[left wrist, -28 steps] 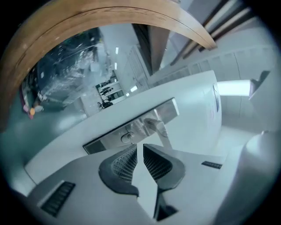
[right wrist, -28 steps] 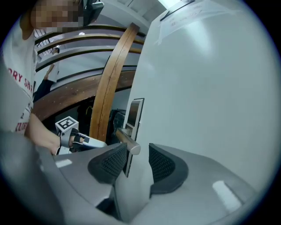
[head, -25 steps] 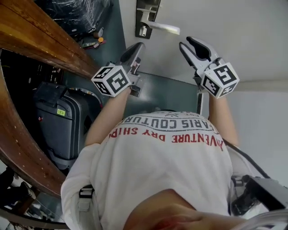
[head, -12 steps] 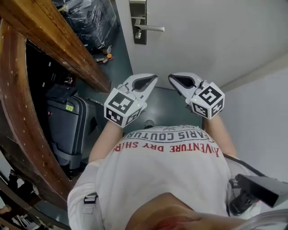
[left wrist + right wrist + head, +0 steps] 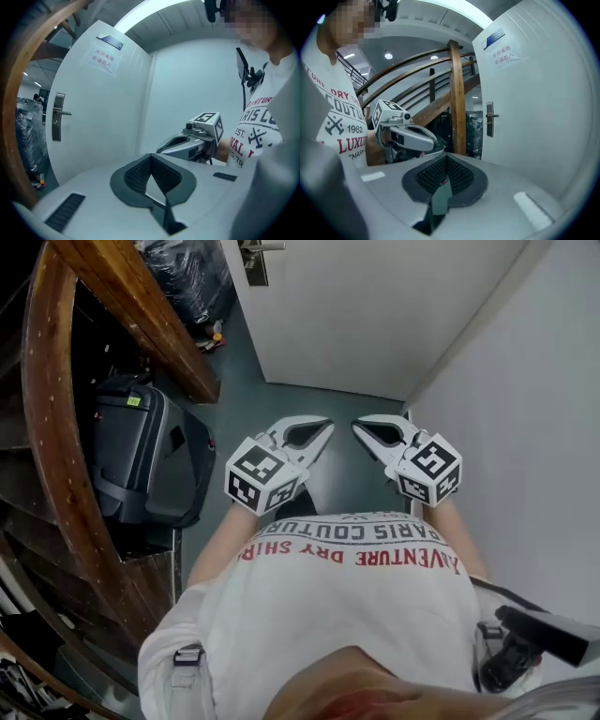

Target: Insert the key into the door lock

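The white door point(image 5: 375, 306) stands well ahead of me, with its metal lock plate and lever handle point(image 5: 253, 259) at the top edge of the head view. That lock plate point(image 5: 57, 117) looks small and far in the left gripper view, and so does the lock plate point(image 5: 489, 119) in the right gripper view. My left gripper point(image 5: 327, 425) and right gripper point(image 5: 357, 425) are held side by side in front of my chest, both shut. A tiny reddish speck sits between the right pads point(image 5: 454, 173); I cannot tell what it is. No key shows clearly.
A wooden stair rail point(image 5: 131, 306) runs along the left, with a dark suitcase point(image 5: 141, 456) under it and a black wrapped bundle point(image 5: 183, 273) by the door. A white wall point(image 5: 525, 427) closes the right side. A paper notice point(image 5: 104, 56) hangs on the door.
Both grippers have pulled back from the door, which is now much farther away. The right gripper's jaws, open beside the handle a second ago, are now shut.
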